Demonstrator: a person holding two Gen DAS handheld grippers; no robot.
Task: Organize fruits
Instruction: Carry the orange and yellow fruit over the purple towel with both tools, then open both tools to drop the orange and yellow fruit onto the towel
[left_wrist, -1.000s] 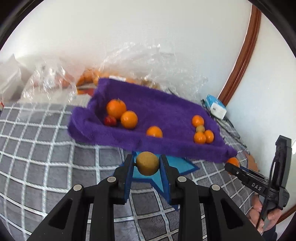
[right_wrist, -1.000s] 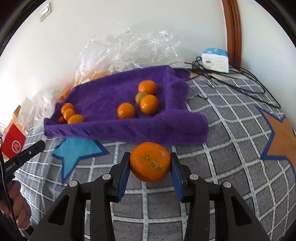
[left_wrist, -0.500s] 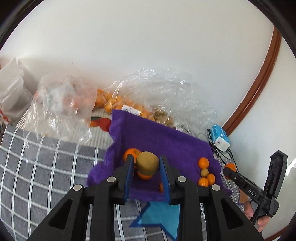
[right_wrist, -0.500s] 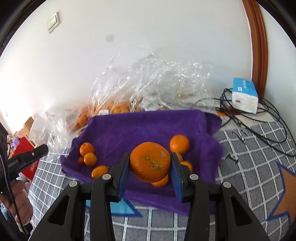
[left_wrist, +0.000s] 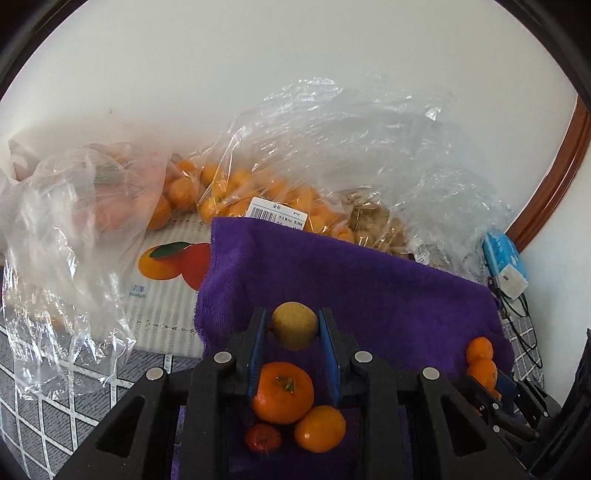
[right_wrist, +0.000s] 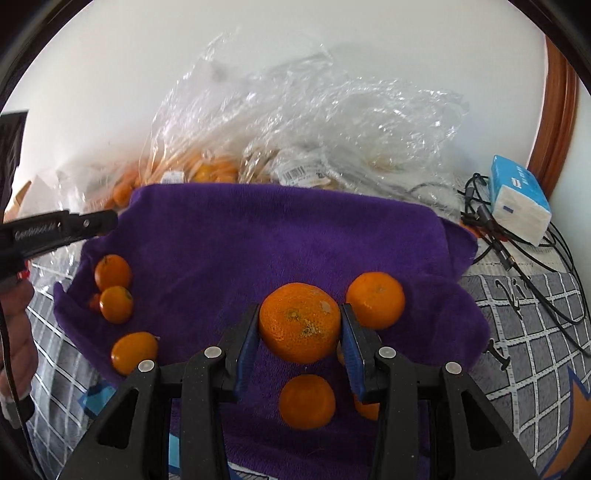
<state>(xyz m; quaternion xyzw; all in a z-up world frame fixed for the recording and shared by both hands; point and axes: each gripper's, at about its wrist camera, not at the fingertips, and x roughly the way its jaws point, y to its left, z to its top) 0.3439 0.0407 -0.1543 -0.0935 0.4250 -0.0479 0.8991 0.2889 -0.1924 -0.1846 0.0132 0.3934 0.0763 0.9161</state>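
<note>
At the frame's centre over the purple towel (right_wrist: 295, 236), the right gripper (right_wrist: 300, 325) was clamped across the middle of a firm, bruisable mandarin (right_wrist: 299, 322), and the left gripper (left_wrist: 294, 326), likewise at centre, pinched a small, light, smooth yellowish fruit (left_wrist: 294, 325) by its sides.

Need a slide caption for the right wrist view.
Right gripper holds an orange over the purple towel.

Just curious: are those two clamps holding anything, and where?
Left hand-held gripper pinches a yellow-brown fruit by its sides; right hand-held gripper pinches a large orange likewise.
</note>
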